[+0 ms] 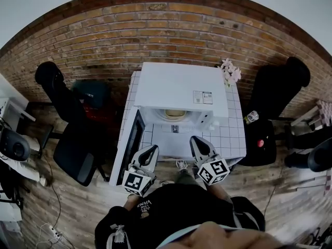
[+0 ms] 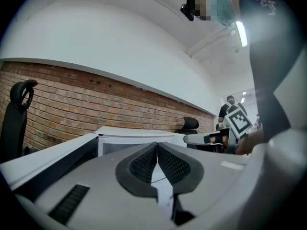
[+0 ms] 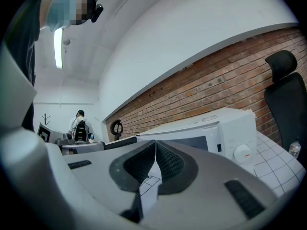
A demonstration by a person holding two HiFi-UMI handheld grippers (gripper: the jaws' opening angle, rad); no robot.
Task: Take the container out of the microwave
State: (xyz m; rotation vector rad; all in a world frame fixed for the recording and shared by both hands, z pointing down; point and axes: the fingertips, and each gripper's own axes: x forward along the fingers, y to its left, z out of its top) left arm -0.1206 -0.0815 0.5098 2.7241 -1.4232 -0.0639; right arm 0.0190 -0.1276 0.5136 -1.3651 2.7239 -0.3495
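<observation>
the white boxy microwave (image 1: pixel 179 87) stands open at frame centre, pale round container (image 1: pixel 175 113) not yet taken; my left claw (image 1: pixel 153 149) and right claw (image 1: pixel 195 139) are pressed together, empty.

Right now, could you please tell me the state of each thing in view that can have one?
microwave door: swung fully open to the left.
container: sitting inside the oven, not yet taken out.
left gripper: fingers shut, nothing between them, short of the opening.
right gripper: fingers shut, nothing between them, short of the opening.
</observation>
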